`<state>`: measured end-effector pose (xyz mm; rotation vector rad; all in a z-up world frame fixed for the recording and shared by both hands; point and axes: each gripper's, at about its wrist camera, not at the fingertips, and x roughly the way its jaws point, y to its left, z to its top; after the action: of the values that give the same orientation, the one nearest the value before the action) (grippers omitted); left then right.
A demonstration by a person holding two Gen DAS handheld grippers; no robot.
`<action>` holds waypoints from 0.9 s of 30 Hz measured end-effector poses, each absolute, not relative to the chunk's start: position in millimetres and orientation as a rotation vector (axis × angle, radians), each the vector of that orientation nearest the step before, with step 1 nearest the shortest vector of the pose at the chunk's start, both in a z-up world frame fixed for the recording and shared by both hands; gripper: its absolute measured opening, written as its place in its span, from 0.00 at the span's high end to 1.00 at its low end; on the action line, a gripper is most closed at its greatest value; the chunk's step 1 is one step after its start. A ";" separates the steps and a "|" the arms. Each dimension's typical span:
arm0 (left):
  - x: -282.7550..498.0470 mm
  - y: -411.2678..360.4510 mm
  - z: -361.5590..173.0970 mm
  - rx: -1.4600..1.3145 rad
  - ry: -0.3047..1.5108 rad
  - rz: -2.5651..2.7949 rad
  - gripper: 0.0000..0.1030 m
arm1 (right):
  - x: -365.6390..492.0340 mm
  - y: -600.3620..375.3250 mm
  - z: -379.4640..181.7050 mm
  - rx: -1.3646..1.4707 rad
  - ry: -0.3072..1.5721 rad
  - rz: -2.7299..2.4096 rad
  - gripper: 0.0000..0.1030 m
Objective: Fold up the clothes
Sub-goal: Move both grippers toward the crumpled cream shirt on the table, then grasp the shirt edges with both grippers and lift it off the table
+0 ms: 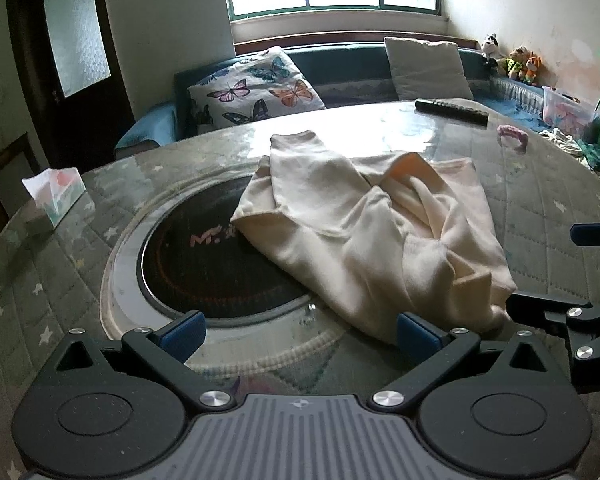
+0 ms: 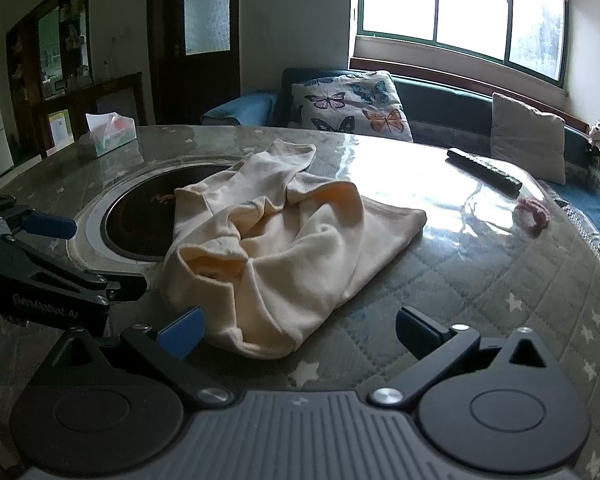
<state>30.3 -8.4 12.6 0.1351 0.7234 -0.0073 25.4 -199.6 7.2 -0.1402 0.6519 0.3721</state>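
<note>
Glossy quilted surface (image 1: 540, 216) bears a soft, limp cream garment (image 1: 364, 232), rumpled; both grippers' fingers (image 1: 184, 330) gape empty; its hem edge looks graspable.

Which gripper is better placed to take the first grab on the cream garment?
Left, marginally. The left gripper is open with its right finger against the near hem of the crumpled cream garment. The right gripper is open too, but mostly bare quilted table lies between its fingers.

Cream garment (image 1: 364, 236) (image 2: 276, 256): soft knit, crumpled, loosely bunched, not folded. One sleeve extends away toward window. Lies on surface (image 1: 540, 208) (image 2: 480, 288), partly overlapping dark round inset (image 1: 196, 264) (image 2: 140, 220).
</note>
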 end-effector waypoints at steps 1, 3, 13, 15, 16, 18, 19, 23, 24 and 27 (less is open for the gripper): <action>32.2 -8.1 14.5 0.135 0.720 -0.008 0.01 | 27.8 -199.9 8.5 -0.141 0.650 0.373 0.01; 40.1 -9.2 18.5 0.135 0.713 -0.022 0.02 | 32.6 -200.4 11.0 -0.142 0.646 0.374 0.01; 82.2 -15.7 38.1 0.135 0.678 -0.102 0.19 | 89.0 -202.0 19.9 -0.156 0.632 0.368 0.10; 91.4 -18.5 38.2 0.145 0.678 -0.126 0.21 | 104.8 -202.5 19.5 -0.152 0.642 0.371 0.14; 97.2 -21.6 37.8 0.153 0.679 -0.138 0.23 | 112.9 -202.9 19.2 -0.148 0.648 0.374 0.15; 108.2 -26.6 34.6 0.165 0.689 -0.162 0.26 | 127.9 -203.6 17.7 -0.145 0.661 0.374 0.19; 113.4 -28.1 32.0 0.169 0.697 -0.174 0.27 | 134.0 -203.5 17.2 -0.146 0.664 0.376 0.20; 134.2 -34.2 21.7 0.185 0.732 -0.222 0.39 | 164.1 -201.8 11.2 -0.157 0.684 0.387 0.27; 139.5 -35.7 19.1 0.190 0.741 -0.234 0.43 | 170.0 -202.0 9.4 -0.155 0.689 0.389 0.29; 155.1 -40.2 11.4 0.202 0.767 -0.270 0.58 | 191.0 -201.6 0.7 -0.134 0.720 0.400 0.36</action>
<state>155.1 -40.2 11.4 0.2017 0.7673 -0.2696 191.0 -201.6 0.7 -0.1337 0.7202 0.3998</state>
